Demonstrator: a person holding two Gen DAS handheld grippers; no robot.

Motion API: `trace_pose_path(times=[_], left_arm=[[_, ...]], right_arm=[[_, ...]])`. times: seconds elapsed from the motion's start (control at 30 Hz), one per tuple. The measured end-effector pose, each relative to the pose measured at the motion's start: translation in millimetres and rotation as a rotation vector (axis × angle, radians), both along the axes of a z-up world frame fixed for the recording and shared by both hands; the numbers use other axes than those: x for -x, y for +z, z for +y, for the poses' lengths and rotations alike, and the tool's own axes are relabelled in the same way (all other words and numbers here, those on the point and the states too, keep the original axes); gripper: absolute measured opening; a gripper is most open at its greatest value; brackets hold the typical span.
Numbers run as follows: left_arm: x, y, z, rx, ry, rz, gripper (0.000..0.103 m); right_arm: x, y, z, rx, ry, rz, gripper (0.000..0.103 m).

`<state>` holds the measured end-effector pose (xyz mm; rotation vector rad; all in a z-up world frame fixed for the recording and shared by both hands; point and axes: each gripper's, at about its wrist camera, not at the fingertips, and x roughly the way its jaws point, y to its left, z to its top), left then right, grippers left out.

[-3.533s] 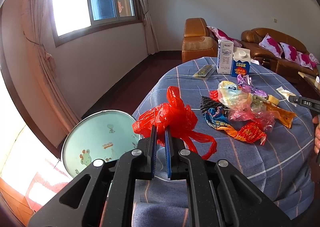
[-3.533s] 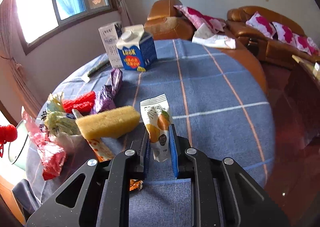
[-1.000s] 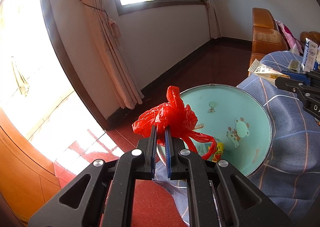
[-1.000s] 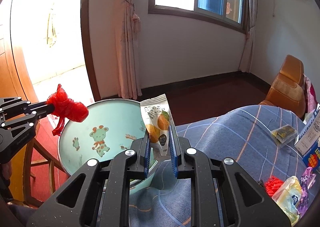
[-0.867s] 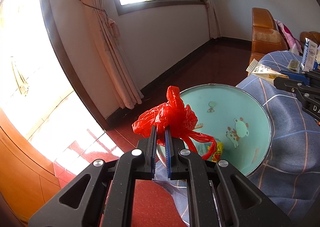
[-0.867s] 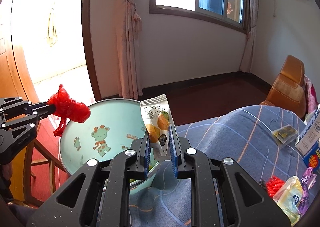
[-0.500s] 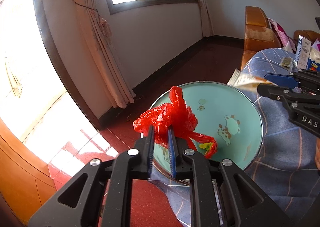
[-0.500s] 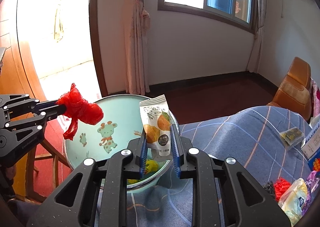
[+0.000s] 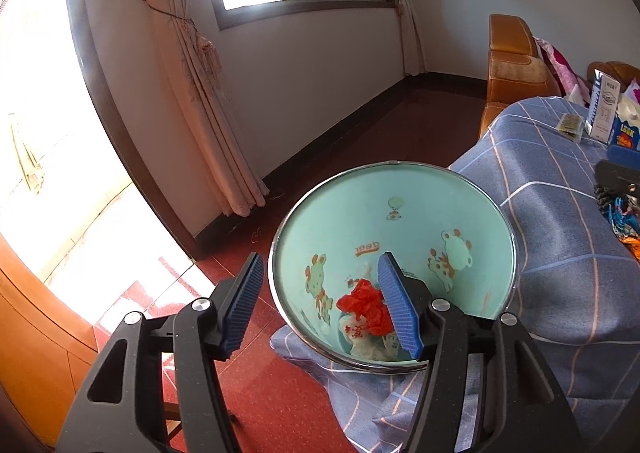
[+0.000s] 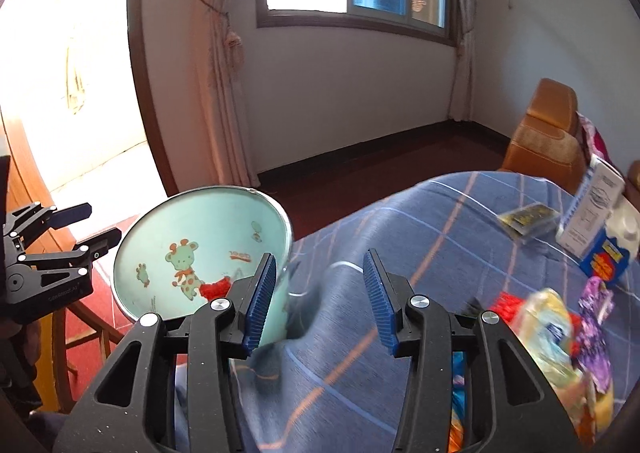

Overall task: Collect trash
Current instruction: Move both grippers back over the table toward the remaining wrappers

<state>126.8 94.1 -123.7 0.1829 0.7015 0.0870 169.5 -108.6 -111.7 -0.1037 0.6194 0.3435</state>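
Observation:
A mint-green bin (image 9: 460, 189) with cartoon animals stands beside the blue checked table (image 9: 560, 253). The red plastic bag (image 9: 366, 307) lies at its bottom on top of a pale wrapper (image 9: 362, 345). My left gripper (image 9: 320, 301) is open and empty above the bin's near rim. My right gripper (image 10: 320, 293) is open and empty over the table edge, just right of the bin (image 10: 200, 229); the red bag (image 10: 216, 287) shows inside it. The left gripper (image 10: 76, 229) shows at far left of the right wrist view. A pile of wrappers (image 10: 560, 329) lies on the table.
Two cartons (image 10: 596, 221) and a small dark packet (image 10: 528, 219) stand at the table's far side. An orange sofa (image 9: 516, 65) is behind the table. Curtains (image 9: 192, 73) and a window are at the back wall. A wooden stool (image 10: 80, 329) is under the bin.
Both grippers have opened. The red bag and the snack pouch have dropped into the bin. The right gripper has swung right toward the table.

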Motion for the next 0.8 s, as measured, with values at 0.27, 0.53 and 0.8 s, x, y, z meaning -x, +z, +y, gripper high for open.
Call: trace_pose_path(times=[0.27,0.53,0.8], left_arm=[[12.0,-11.1,-59.4,0.001,-0.139,0.034,0.059],[30.8,-7.7,-131.5,-0.029,-0.296,0.031,0.061],[45.1,1.1,-185.5,-0.033,-0.389,0.014,0.068]], right_arm=[[81.1,8.2,-130.5,-0.063,-0.3,-0.027,0.057],[123.6,-20.2,-204.2,-0.094,-0.486,0.027,0.057],[143.1,-33.0,-225.5,-0.125,-0.542,0.026,0.061]])
